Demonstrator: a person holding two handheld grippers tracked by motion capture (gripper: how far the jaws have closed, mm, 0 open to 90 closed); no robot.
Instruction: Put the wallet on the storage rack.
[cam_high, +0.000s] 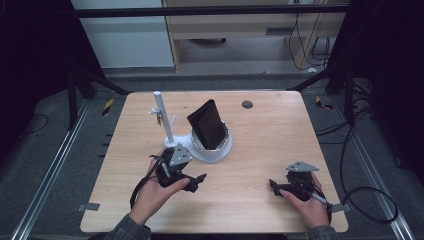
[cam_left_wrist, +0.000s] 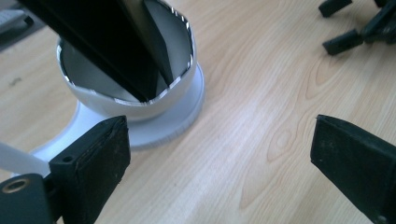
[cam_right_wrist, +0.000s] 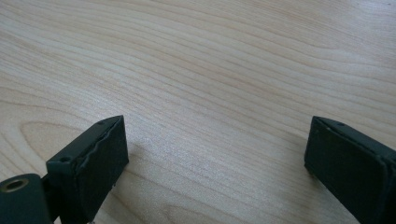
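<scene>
A black wallet (cam_high: 207, 124) stands tilted in a white cup (cam_high: 212, 146) at table (cam_high: 260, 150) centre. The left gripper (cam_high: 192, 181), jaws apart, sits near it; the right gripper (cam_high: 278, 187), also apart, rests far right. Approach step; next, likely closing on the wallet.

It looks like a lab: a wooden table (cam_high: 260, 150) between metal floor rails (cam_high: 47, 175), black curtains and loose cables (cam_high: 360, 200).

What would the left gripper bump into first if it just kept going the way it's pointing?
Probably the white cup holder with the black wallet standing in it: the left gripper, jaws wide open, points just right of it, so it might graze past.
</scene>
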